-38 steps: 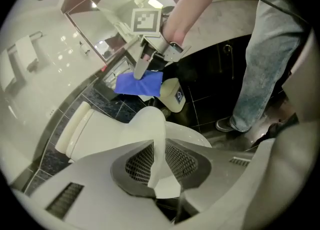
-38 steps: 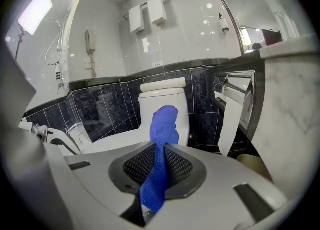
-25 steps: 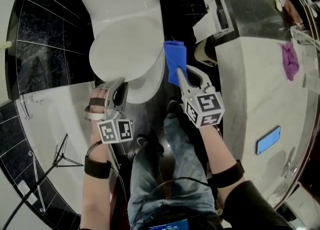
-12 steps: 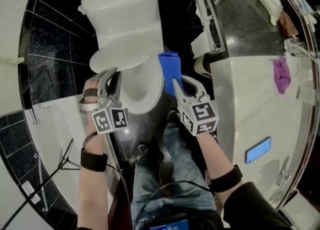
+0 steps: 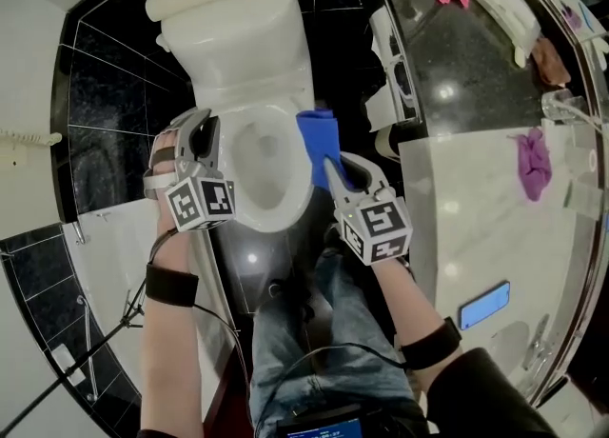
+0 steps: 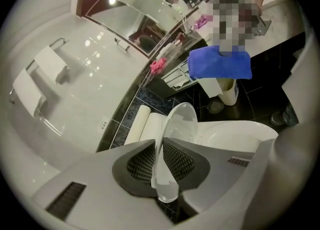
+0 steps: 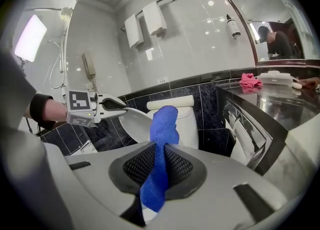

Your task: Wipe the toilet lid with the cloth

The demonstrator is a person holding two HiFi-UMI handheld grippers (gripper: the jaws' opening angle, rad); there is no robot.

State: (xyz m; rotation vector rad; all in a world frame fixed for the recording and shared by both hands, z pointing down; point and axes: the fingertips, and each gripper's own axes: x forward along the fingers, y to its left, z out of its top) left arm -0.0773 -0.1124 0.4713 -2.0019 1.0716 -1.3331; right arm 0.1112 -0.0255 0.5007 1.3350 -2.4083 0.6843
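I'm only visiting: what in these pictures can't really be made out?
- Left gripper view: the toilet lid, pinched in the left gripper, shows almost edge-on, so its face is unreadable.
- Left gripper view: a mosaic patch covers whatever holds the blue cloth.
- Right gripper view: the cloth's lower end drops behind the right gripper's own body.
- Head view: a flat blue thing on the counter is too small to identify.

My left gripper is closed on the edge of the raised lid, on the left side of the toilet. My right gripper clamps the blue cloth just beside the toilet's right rim.
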